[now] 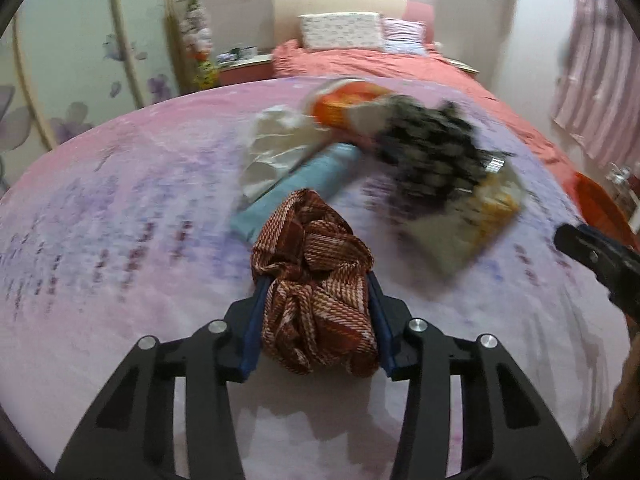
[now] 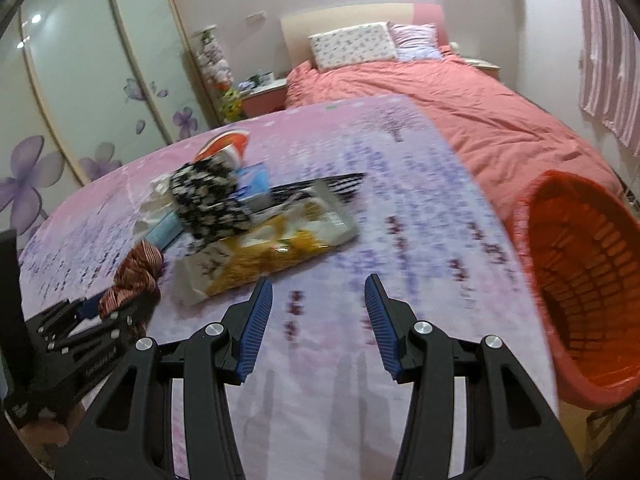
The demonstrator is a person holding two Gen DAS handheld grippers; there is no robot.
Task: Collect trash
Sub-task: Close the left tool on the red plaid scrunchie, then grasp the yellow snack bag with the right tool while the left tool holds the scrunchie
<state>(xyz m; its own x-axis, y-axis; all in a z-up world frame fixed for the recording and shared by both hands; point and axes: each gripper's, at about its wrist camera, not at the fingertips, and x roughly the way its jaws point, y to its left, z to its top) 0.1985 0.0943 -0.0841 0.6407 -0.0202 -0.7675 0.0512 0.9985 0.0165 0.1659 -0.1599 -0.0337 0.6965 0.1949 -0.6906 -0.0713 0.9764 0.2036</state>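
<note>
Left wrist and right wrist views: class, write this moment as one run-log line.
left gripper: shut on red striped cloth | right gripper: open, nothing between pads | orange basket: at bed's right edge | yellow packet: on bed

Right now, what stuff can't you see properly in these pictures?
- Left wrist view: the black patterned cloth and yellow packet are smeared by motion blur.
- Left wrist view: the striped cloth hides the left gripper pads.
- Right wrist view: the red basket bottom is in shadow.

Crumpled red-brown striped cloth point(image 1: 316, 280) at lower centre, clamped between blue pads, yellow-grey snack bag point(image 2: 272, 248) flat mid-frame, black-white patterned wad point(image 2: 208, 200) above it, orange wrapper point(image 2: 224, 146) upper left, orange basket point(image 2: 580, 280) at right edge, tipped on its side
</note>
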